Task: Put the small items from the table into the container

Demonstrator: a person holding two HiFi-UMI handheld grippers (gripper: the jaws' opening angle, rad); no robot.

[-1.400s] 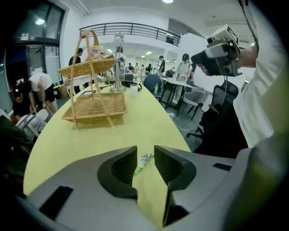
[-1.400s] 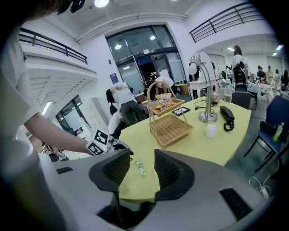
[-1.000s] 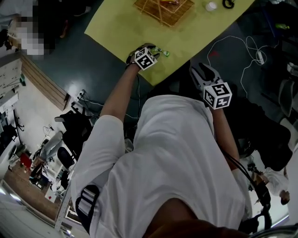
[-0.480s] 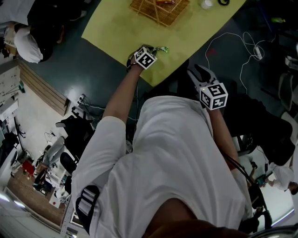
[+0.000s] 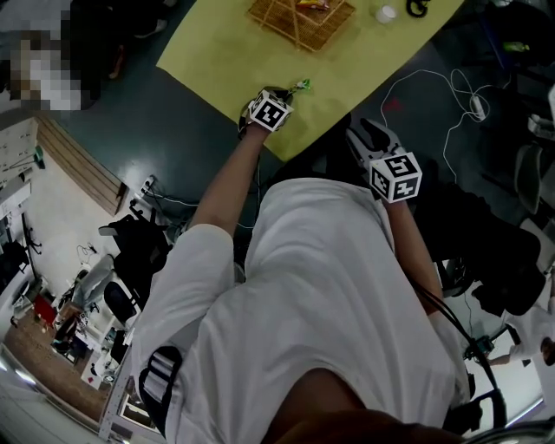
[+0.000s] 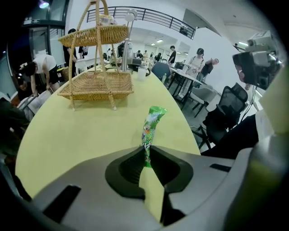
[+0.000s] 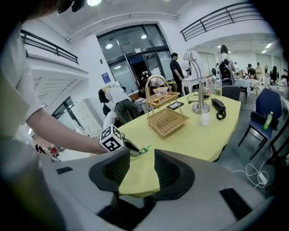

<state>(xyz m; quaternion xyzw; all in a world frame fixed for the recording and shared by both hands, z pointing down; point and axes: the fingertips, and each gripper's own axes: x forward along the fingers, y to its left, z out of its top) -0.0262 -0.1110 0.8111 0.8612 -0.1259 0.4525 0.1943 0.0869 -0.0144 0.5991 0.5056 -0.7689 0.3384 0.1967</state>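
A slim green snack packet (image 6: 151, 126) sticks up out of my left gripper (image 6: 145, 152), whose jaws are closing and pinch the packet's lower end. In the head view that gripper (image 5: 289, 93) hovers over the near corner of the yellow table (image 5: 221, 56), the packet (image 5: 301, 85) poking from its tip. The two-tier wicker basket (image 6: 97, 85) stands further along the table, also at the top of the head view (image 5: 303, 19). My right gripper (image 7: 137, 168) is open, holds nothing and stays off the table's near edge (image 5: 362, 132). From it I see the left gripper (image 7: 128, 146) with the packet (image 7: 144, 149).
Beyond the basket (image 7: 168, 121) stand a white cup (image 7: 205, 119), a black phone (image 7: 219, 108) and a lamp base (image 7: 199, 107). White cables (image 5: 434, 82) lie on the dark floor to the right. Chairs and people fill the room behind.
The left gripper's jaws have come together on the green packet and lifted it a little off the table, with a roll of the wrist. The right gripper has kept still.
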